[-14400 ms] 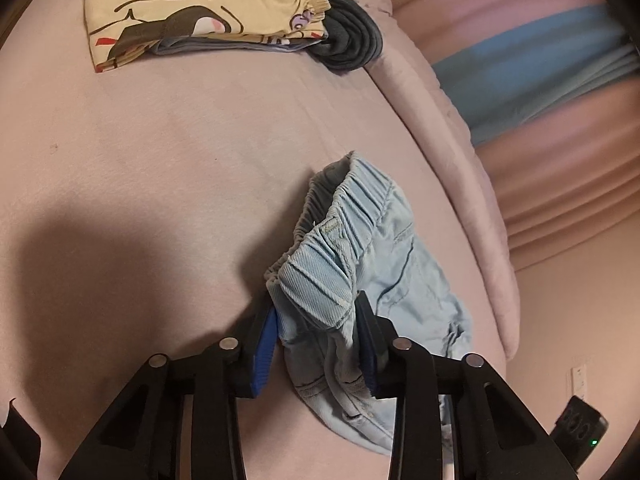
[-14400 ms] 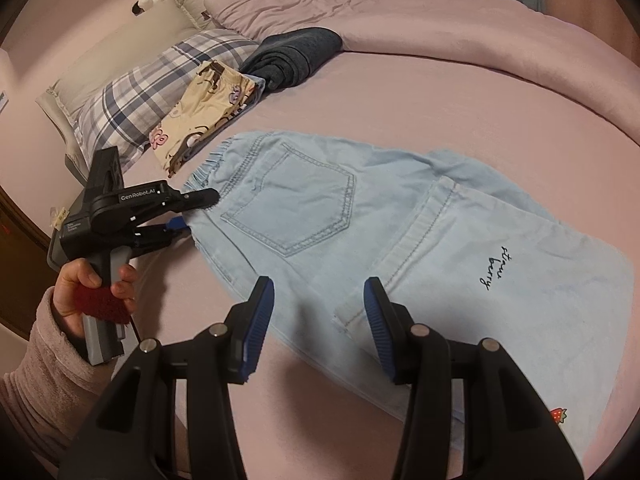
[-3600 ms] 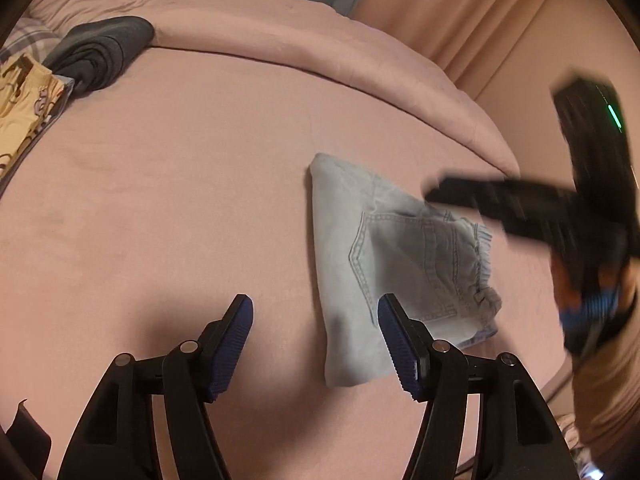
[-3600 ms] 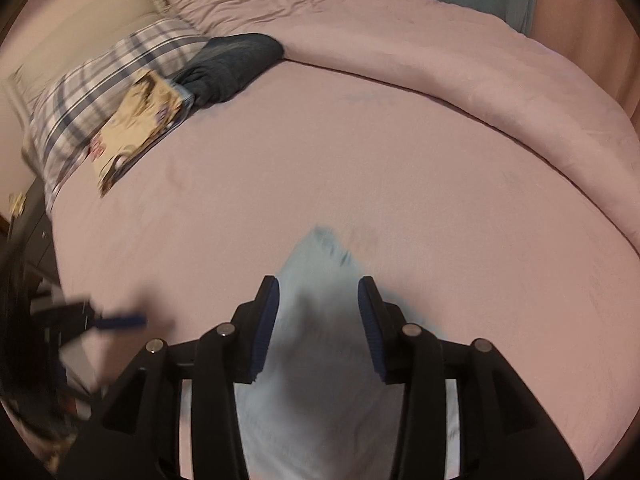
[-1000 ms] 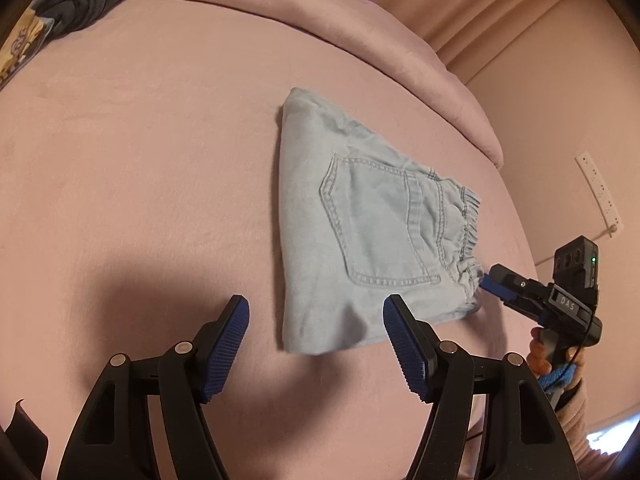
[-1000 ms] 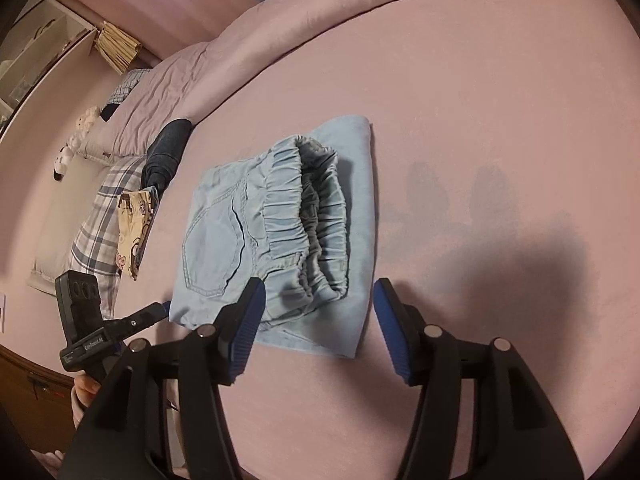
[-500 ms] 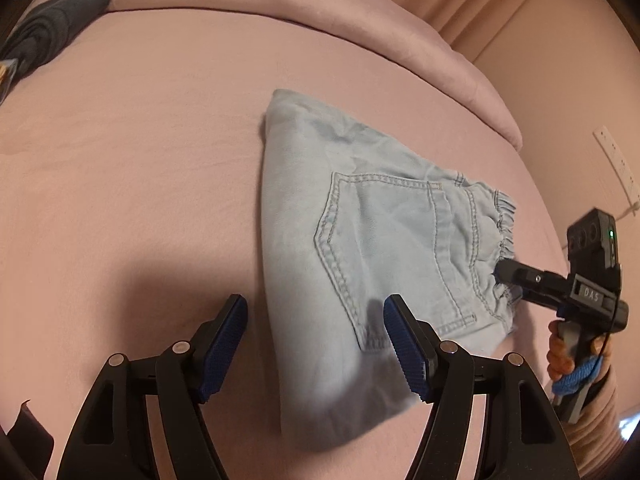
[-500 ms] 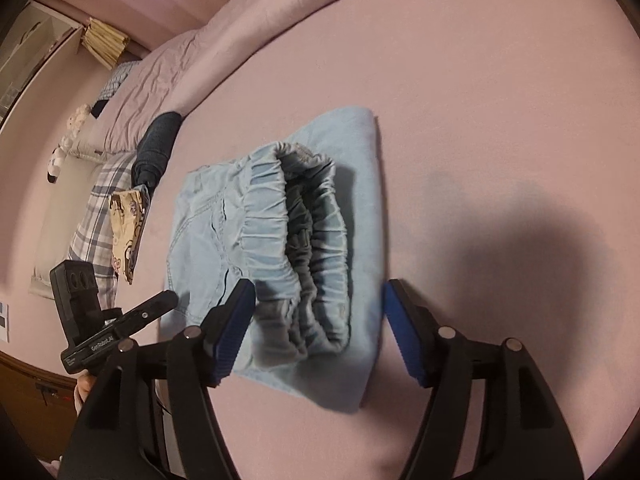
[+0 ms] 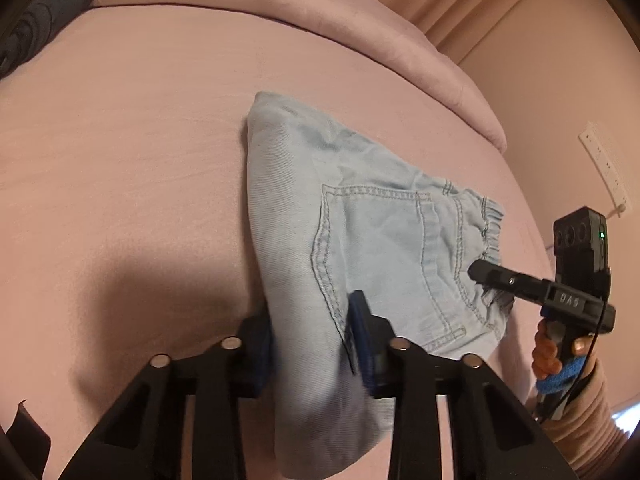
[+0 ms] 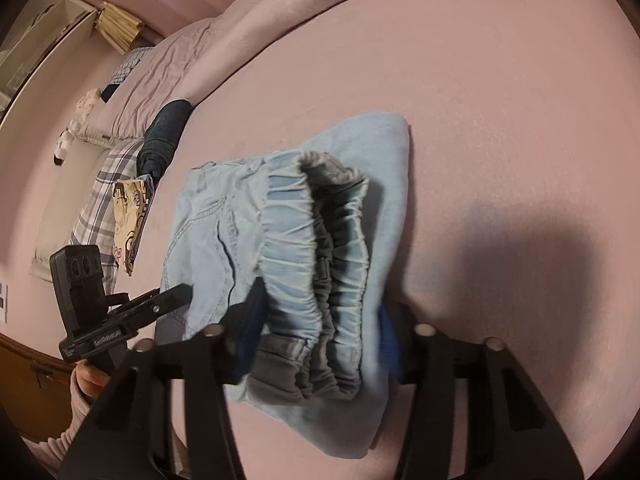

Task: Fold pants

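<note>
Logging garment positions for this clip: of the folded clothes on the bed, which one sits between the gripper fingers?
The light blue denim pants, with both grippers closing on them; the dark grey garment and yellow printed one lie apart by the plaid pillow.

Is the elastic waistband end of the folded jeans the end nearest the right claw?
Yes, in the right wrist view the gathered waistband of the folded jeans lies between the closing right claw pads.
</note>
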A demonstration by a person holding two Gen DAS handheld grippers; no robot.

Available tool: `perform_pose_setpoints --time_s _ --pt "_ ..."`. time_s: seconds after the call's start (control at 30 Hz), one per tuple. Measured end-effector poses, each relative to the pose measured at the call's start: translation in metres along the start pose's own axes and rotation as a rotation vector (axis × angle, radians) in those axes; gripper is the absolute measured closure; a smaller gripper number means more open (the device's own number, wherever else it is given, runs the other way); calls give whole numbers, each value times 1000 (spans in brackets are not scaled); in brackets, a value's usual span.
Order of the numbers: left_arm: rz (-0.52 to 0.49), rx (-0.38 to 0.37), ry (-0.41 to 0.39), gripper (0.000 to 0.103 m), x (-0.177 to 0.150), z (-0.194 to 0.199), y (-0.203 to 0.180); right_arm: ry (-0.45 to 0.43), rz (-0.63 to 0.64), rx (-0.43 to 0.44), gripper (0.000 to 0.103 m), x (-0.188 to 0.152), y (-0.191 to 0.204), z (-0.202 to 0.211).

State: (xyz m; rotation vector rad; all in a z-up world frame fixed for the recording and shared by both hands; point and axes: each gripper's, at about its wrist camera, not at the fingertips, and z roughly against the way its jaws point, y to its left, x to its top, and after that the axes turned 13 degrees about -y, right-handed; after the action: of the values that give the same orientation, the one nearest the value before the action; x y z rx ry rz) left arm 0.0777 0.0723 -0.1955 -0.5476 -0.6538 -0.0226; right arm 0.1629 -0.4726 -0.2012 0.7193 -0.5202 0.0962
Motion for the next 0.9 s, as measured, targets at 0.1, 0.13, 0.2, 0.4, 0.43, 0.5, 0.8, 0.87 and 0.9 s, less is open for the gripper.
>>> perform_pose_setpoints --time_s 0.1,0.13,0.2,0.4,0.43,0.5,0.8,0.87,0.9 --pt "-37 -5 -19 84 1 3 -9 -21 47 -17 67 -1 10 2" --pt "-51 -1 -27 86 0 5 -12 -29 56 -23 68 -1 13 4" --pt "-62 6 -43 87 2 9 -17 -48 77 -29 70 0 17 7" --pt "-146 37 -105 89 11 27 -37 -114 152 -29 74 3 38 23" --pt "-156 40 -114 89 12 31 -39 -125 170 -26 74 4 44 25" --pt "-183 49 -140 89 16 41 -44 -143 196 -24 74 8 51 30" --pt "-254 82 -208 89 44 64 -55 -219 304 -14 74 30 84 42" --pt "-262 86 -220 89 51 66 -57 -233 312 -9 74 38 88 42" --pt "-269 91 -227 89 54 68 -58 -239 317 -7 74 41 91 42"
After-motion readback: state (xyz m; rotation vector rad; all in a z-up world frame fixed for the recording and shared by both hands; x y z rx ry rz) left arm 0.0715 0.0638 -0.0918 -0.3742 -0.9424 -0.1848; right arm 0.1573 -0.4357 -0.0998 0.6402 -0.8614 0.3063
